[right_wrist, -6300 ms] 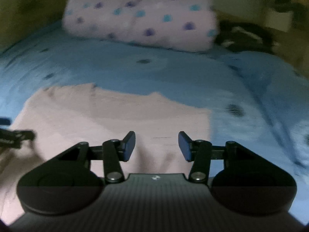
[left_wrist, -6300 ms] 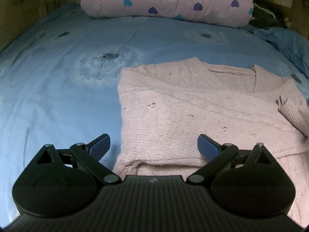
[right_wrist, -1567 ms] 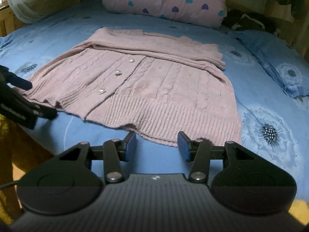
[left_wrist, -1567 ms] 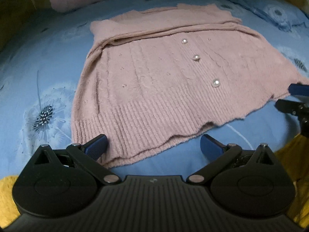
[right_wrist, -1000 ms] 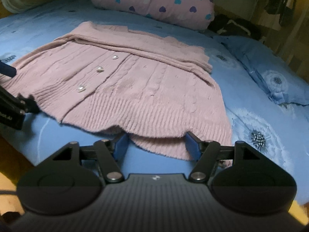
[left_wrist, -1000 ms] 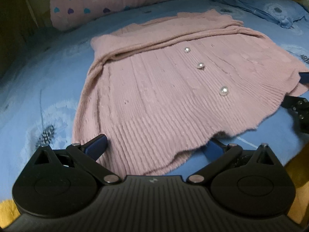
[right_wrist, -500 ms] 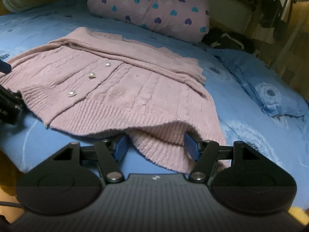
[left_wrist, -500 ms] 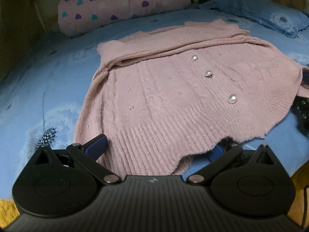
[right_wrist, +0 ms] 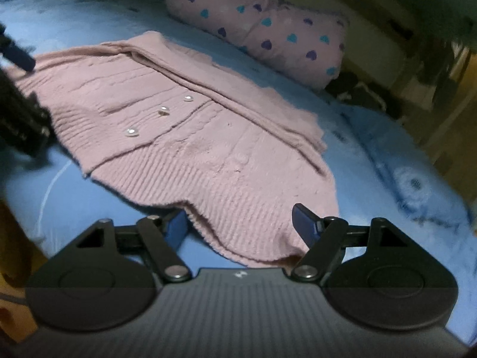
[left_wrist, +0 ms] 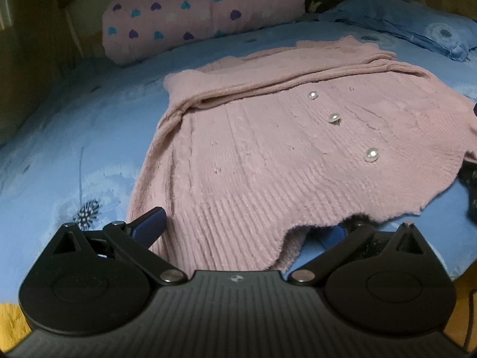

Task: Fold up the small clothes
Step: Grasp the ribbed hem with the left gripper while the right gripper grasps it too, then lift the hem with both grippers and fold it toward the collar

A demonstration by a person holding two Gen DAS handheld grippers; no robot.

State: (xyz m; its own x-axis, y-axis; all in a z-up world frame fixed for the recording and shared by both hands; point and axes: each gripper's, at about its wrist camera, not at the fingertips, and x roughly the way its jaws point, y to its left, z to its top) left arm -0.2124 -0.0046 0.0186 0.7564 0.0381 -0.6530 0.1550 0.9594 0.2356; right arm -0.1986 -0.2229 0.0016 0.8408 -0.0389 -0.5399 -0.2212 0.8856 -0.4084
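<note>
Left wrist view showed the blue bed sheet (left_wrist: 74, 137) filling most of the frame, with the heart-print pillow (left_wrist: 196, 12) at the far end. On that sheet lay the pink cardigan (left_wrist: 268, 155), spread front-up, its sleeves folded across the top and its ribbed hem (left_wrist: 238, 226) nearest us. Three pearl buttons (left_wrist: 371, 154) ran up the front.

We had our left gripper (left_wrist: 238, 232) at the hem's left corner, jaws wide apart; the hem lay between them, draped over the right finger, and we saw no pad pressing on it. Our right gripper (right_wrist: 241, 223) sat at the hem's right corner (right_wrist: 268, 232). Its jaws had just been opening and stood apart, with the knit between them but not pinched. The left gripper also showed at the left edge of the right wrist view (right_wrist: 21, 110).

We judged the step in hand to be lining up on the two bottom corners before the main fold, which had not begun. The next move called for both grippers to close on the hem together, catching both layers of the knit, then lift evenly and carry the hem toward the collar (left_wrist: 348, 44) without dragging the folded sleeves loose
</note>
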